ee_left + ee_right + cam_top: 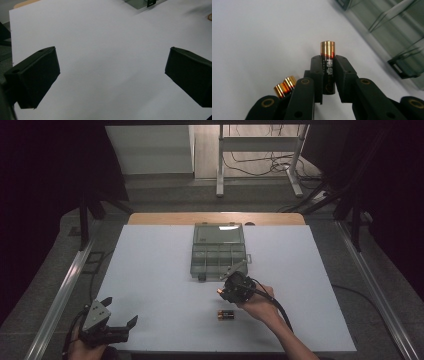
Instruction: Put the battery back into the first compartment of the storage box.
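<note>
White table (165,285): broad, flat, wooden strip along far edge.
Clear plastic box (219,251): lid up, small compartments, far centre of table.
Left gripper (119,318): near left corner, jaws spread wide, nothing between them (bare white table beneath).
Right gripper (223,291): just in front of box, clamped on battery (327,68), gold cap poking past jaw tips.
Two spare batteries (226,314): lying side by side on table, just beside right hand (260,307).
</note>
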`<state>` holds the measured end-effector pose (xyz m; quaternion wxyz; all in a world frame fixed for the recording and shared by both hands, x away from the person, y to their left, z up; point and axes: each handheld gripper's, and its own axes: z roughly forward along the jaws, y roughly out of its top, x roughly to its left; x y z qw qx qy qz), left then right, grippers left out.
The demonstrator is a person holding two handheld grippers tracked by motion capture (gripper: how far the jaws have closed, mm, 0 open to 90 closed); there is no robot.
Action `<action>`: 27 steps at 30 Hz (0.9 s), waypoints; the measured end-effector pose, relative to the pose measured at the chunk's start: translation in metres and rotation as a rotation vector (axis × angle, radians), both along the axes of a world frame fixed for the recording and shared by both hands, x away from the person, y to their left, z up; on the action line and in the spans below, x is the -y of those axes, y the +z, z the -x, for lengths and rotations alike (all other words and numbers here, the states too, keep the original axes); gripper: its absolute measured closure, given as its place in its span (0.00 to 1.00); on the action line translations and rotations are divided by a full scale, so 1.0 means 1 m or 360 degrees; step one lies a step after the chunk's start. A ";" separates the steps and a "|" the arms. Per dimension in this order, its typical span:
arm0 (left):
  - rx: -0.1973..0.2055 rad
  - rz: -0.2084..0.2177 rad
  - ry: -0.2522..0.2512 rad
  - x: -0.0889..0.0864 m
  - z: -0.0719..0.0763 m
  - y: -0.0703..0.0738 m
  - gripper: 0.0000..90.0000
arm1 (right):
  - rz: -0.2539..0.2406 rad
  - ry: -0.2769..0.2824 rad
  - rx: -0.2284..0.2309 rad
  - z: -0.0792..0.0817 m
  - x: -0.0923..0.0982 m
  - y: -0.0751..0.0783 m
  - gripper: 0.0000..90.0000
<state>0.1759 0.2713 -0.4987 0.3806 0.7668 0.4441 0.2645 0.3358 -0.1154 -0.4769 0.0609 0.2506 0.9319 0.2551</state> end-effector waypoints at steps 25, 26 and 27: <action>-0.0008 0.0034 -0.0009 -0.002 -0.001 0.000 0.01 | -0.0153 -0.0126 0.0112 -0.047 -0.014 0.030 0.85; -0.0008 0.0035 -0.0009 -0.002 -0.001 0.000 0.01 | -0.0155 -0.0130 0.0114 -0.049 -0.015 0.030 0.85; -0.0008 0.0035 -0.0009 -0.002 -0.001 0.000 0.01 | -0.0165 -0.0133 0.0115 -0.051 -0.016 0.031 0.85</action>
